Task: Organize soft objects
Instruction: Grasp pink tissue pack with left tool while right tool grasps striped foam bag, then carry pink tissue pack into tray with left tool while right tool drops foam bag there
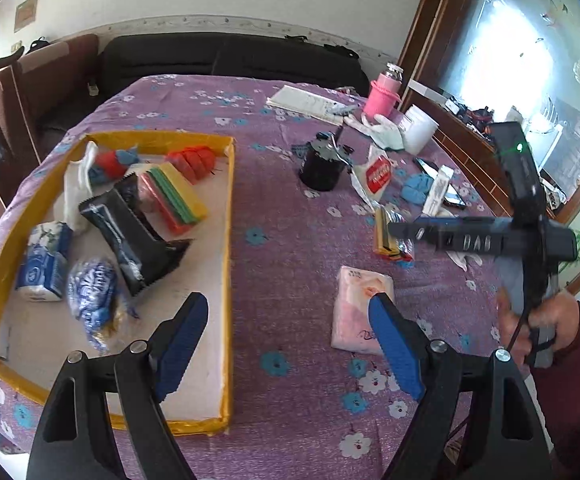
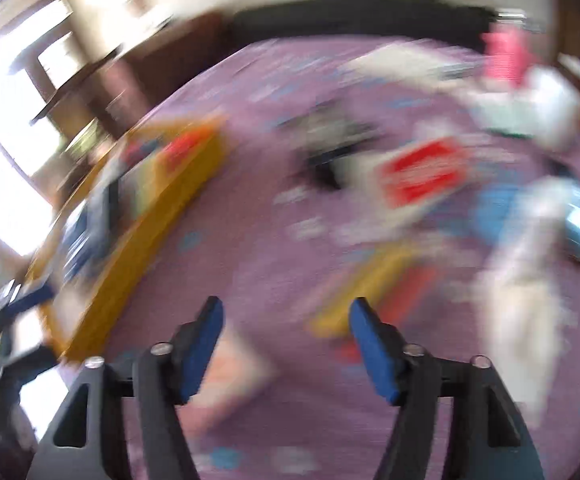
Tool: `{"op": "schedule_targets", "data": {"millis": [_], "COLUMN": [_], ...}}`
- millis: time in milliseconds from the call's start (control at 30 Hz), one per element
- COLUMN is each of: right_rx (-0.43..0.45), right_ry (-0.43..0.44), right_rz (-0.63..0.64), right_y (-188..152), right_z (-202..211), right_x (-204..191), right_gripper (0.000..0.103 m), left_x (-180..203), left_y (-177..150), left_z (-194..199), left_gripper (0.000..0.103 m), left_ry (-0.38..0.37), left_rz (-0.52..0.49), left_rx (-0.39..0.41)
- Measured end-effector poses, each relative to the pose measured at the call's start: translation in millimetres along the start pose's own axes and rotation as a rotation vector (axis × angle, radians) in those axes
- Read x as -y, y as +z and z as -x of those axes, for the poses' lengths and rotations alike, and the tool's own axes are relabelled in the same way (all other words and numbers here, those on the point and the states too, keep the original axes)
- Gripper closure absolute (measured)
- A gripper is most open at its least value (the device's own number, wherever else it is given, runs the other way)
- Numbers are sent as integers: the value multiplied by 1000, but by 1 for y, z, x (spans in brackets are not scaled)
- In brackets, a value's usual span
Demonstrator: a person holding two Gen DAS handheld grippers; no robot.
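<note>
From the left wrist view, the left hand-held gripper [image 1: 288,322] stands wide open with nothing between its blue pads, hanging over the purple flowered cloth of the counter [image 1: 290,208]. The yellow-rimmed tray [image 1: 229,240] lies to its left, already holding a tissue pack, a blue-patterned bag, a black packet and a striped stack of sponges. The pink tissue pack [image 1: 356,312] lies flat on the cloth just past the right fingertip [image 1: 386,316], which overlaps its near edge in the picture; whether they touch cannot be told. Its long axis runs roughly away from the camera, so the jaws would have to shift right to straddle it. Farther right, the right hand-held gripper [image 1: 406,230] reaches in sideways, its tip over the yellow-and-red packet [image 1: 392,246], held by a hand [image 1: 538,324] in a dark red sleeve. The right wrist view is heavily blurred. The right hand-held gripper [image 2: 286,320] shows its jaws parted with nothing visibly caught between them. A yellow-and-red packet [image 2: 370,292] lies just ahead of and behind the right finger, its long axis slanting up to the right. A pale pink shape, probably the tissue pack [image 2: 234,364], sits low behind the left finger. By these views, the right hand is nearer the packet and the left nearer the tissue pack.
</note>
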State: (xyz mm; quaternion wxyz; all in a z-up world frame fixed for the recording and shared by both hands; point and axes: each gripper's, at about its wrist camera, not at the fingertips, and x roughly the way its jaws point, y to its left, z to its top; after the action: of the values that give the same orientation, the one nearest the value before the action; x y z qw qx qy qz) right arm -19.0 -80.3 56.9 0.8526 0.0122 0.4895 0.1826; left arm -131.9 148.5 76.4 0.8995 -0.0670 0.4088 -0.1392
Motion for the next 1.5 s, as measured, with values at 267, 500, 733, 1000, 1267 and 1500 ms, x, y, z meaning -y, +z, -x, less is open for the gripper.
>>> {"op": "schedule_targets", "data": {"millis": [267,500,733,1000,1267,1500], "right_rx": [-52,-63,-95,-102,-88,-96], "right_ry": [1,-55,-131,-110,-69,-118], "right_rz": [-257,-209,-105,-143,-145,-95], "right_y": [-5,10,-3,-32,-48,-50], "right_z": [-17,-48,-41,-12,6,2], "right_x": [60,33,31,56,49,30], "right_gripper": [29,21,46,51,59,53], "left_x": [38,58,66,76,83,48], "left_y": [-9,-19,-16,-8,-13,-5], "left_z": [-32,-67,-91,-111,-104,-63], "left_gripper": [21,21,21,17,52,53], "left_ry": [-40,-17,12,58,70,-20], "left_rz": [-61,-103,-139,-191,-241,-93], "left_rx": [-94,-199,-242,-244,-183,-113]}}
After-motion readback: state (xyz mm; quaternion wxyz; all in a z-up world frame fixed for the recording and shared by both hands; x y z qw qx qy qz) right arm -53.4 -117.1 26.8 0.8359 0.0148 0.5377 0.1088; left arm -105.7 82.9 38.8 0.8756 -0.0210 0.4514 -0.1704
